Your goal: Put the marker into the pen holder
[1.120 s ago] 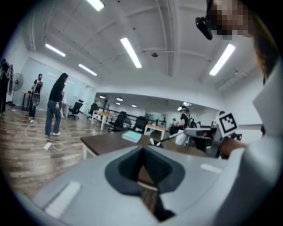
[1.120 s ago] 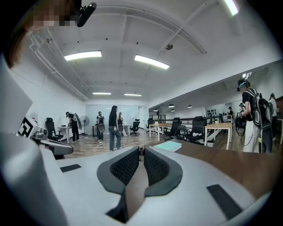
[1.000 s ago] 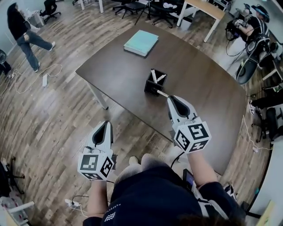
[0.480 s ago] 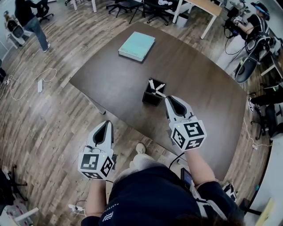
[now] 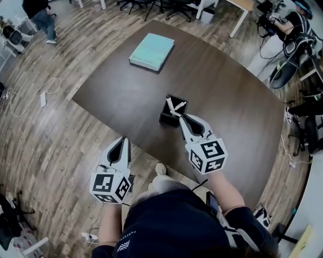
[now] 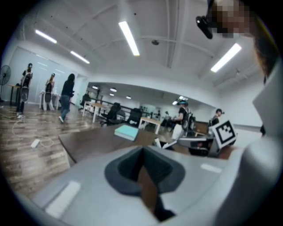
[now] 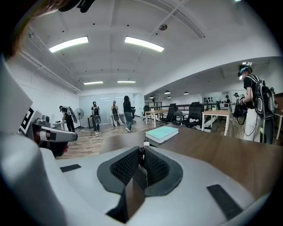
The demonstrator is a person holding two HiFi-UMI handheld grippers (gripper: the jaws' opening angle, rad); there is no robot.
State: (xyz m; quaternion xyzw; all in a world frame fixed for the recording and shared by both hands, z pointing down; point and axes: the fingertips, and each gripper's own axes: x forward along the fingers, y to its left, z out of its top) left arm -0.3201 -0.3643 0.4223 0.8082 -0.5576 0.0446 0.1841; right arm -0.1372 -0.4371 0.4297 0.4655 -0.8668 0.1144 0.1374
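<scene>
My left claw [image 5: 121,143] hangs low by my hip, over the floor [image 5: 50,141] and short of the table's near edge. It points forward with its jaws pressed together and nothing between them. My right arm reaches forward over the table [image 5: 227,101], and the right claw [image 5: 182,119] points away from me and a little left. Its jaws are clamped on the marker [image 7: 144,146], which shows as a dark sliver between the pads. The tips sit just beside the holder [image 5: 166,119], at its near right corner. From the head view I cannot tell whether the marker's end is already inside the rim.

The holder is a black square box near the middle of the dark brown table, with two white pens [image 5: 171,105] leaning in it. A teal book [image 5: 151,51] lies flat toward the far left corner, well apart from the holder.

The room has a wood plank floor. At the left a white cable [image 5: 30,95] trails across it, and a person [image 5: 43,17] walks at the far left. Office chairs [image 5: 171,6] stand beyond the table, and another person [image 5: 295,30] in dark gear stands at the far right.
</scene>
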